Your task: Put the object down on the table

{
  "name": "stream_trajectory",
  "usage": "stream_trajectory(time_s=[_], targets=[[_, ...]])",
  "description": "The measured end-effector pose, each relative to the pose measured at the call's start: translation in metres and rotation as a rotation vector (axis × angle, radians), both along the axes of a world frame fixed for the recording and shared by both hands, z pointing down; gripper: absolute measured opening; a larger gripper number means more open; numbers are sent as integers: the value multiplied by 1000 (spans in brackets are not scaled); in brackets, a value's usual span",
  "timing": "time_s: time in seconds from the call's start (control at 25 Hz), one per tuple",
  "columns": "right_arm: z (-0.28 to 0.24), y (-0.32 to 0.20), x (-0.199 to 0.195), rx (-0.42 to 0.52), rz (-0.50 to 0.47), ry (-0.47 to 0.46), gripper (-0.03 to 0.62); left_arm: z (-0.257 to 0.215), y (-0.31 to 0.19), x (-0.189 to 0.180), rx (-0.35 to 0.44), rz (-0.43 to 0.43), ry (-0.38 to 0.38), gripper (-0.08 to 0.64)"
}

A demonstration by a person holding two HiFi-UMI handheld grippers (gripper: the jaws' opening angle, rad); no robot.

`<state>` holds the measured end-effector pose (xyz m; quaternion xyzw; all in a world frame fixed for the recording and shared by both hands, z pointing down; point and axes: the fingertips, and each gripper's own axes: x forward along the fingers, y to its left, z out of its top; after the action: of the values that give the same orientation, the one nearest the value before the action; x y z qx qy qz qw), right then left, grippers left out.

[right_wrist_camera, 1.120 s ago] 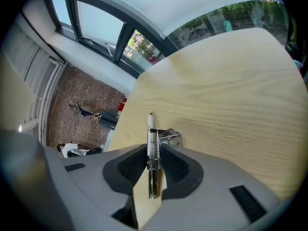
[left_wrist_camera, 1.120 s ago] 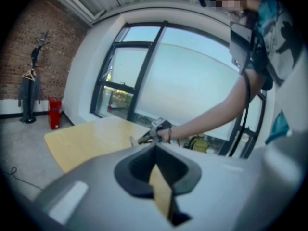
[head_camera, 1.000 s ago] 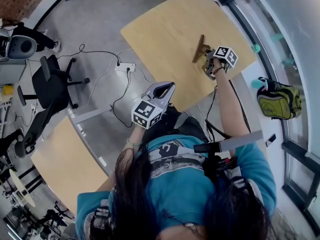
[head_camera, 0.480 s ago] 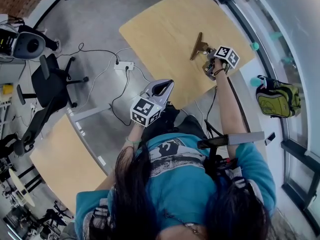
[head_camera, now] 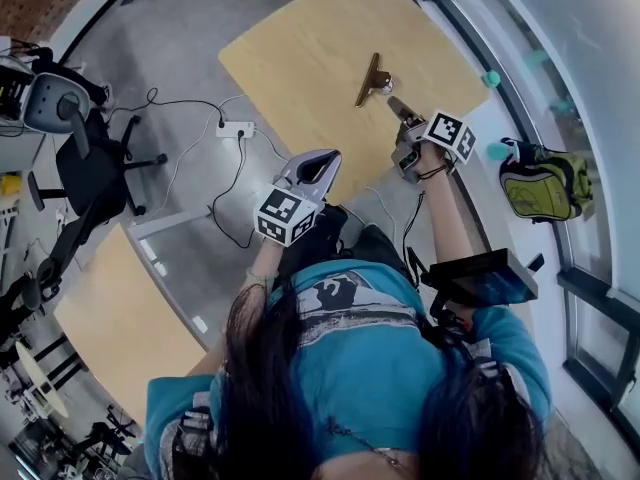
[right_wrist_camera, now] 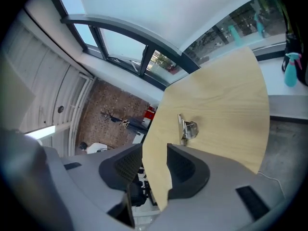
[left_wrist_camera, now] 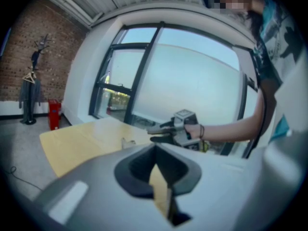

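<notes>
One clip (head_camera: 373,78), small and indistinct, is seen ahead of the right gripper (head_camera: 397,109), jaws just spread wide, empty; the left gripper (head_camera: 318,166) seems closed.

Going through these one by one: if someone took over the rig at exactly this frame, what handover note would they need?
Left tool: jaws together at the tips, nothing in them, held near the person's body by the table's near edge.
Right tool: jaws apart, having just been opening, nothing between them; it hangs above the table's near side, apart from the object.
Object: lies on the table just past the right tool, touched by neither tool.
Done: object put down and let go.
Left: probably nothing but drawing the right tool clear.
</notes>
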<state>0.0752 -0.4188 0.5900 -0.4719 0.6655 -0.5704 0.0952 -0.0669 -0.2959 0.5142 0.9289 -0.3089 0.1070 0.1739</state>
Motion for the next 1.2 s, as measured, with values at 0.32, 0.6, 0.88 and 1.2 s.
stream_trajectory(time_s=[0.32,0.6,0.88,1.2], targets=[[-39,108,-2,54,-150,4,143,-3,37,43,-6,-61,45,3],[-57,191,28,85,-229,-12,62,-7,104,81,-3,-163,59,3],[-43,247,31,33,-319,-19,26,10,161,90,-52,-232,32,3],[-27,279,11,-20,-387,-21,18,5,190,63,-57,-328,15,3]])
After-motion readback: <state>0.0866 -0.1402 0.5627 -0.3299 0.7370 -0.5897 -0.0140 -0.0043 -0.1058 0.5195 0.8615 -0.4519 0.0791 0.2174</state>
